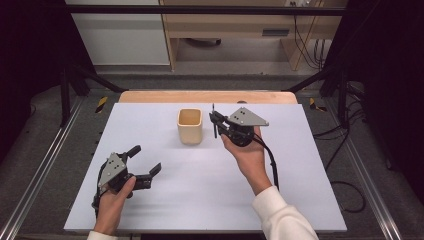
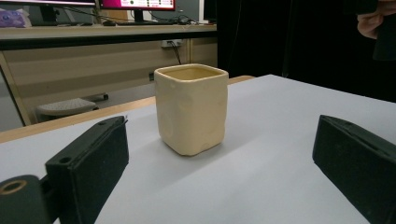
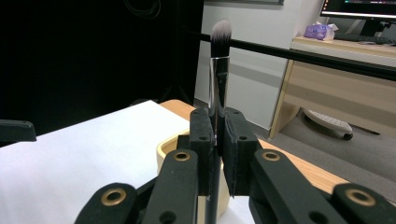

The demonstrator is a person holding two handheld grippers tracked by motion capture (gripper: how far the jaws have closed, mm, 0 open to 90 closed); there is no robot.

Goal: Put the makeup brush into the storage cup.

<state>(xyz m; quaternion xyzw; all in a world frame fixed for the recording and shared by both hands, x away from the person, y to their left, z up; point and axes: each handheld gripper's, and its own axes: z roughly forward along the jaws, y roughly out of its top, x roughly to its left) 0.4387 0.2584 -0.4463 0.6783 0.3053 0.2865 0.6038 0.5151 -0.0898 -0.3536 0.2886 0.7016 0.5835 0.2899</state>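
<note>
A cream, square-sided cup [image 1: 190, 125] stands upright on the white table [image 1: 150, 220], toward the far middle; it also stands between the black jaws in the left gripper view [image 2: 191, 108]. My left gripper [image 1: 145, 160] rests low at the near left, open, jaws pointed at the cup and apart from it. My right gripper [image 1: 215, 119] hovers just right of the cup, shut on a makeup brush [image 3: 218, 70] held upright, bristles up, its dark handle [image 1: 214, 121] sticking out above and below the jaws. The cup's rim [image 3: 169, 145] lies just behind the right jaws.
A wooden strip [image 1: 207, 96] runs along the table's far edge. Black frame bars [image 1: 200, 9] cross overhead. Cables [image 1: 345, 150] lie on the floor at the right. A desk with monitors [image 2: 135, 4] stands beyond the table.
</note>
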